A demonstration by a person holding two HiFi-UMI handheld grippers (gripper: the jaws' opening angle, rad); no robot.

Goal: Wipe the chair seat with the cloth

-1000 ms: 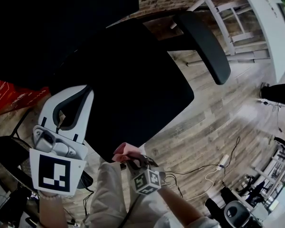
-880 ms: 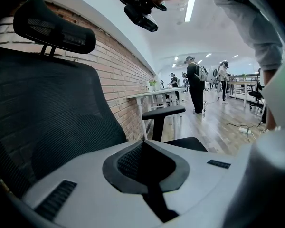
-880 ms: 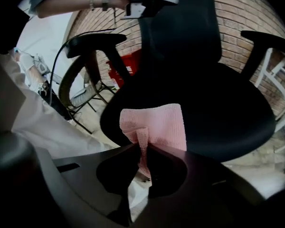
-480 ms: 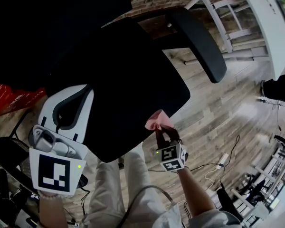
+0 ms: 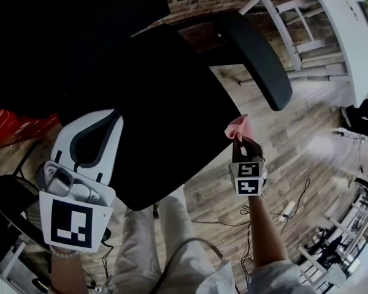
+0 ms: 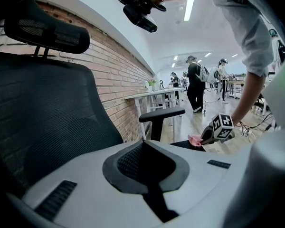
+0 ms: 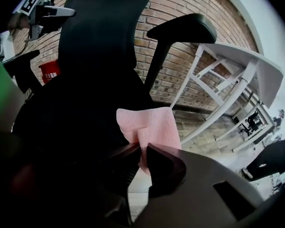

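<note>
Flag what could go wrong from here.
The right gripper pinches only a small fold of the cloth; dragging might pull it free.
The cloth is at the right edge of the chair seat, so a stroke may slide off.
The left gripper hovers by the seat's left side, possibly blocking a full pass.

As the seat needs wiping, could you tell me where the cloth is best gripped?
I'd grip its bunched near edge, coming from the seat's front, as the right gripper does: the cloth then fans out beyond the jaws, leaving a broad free face to press on the seat.
</note>
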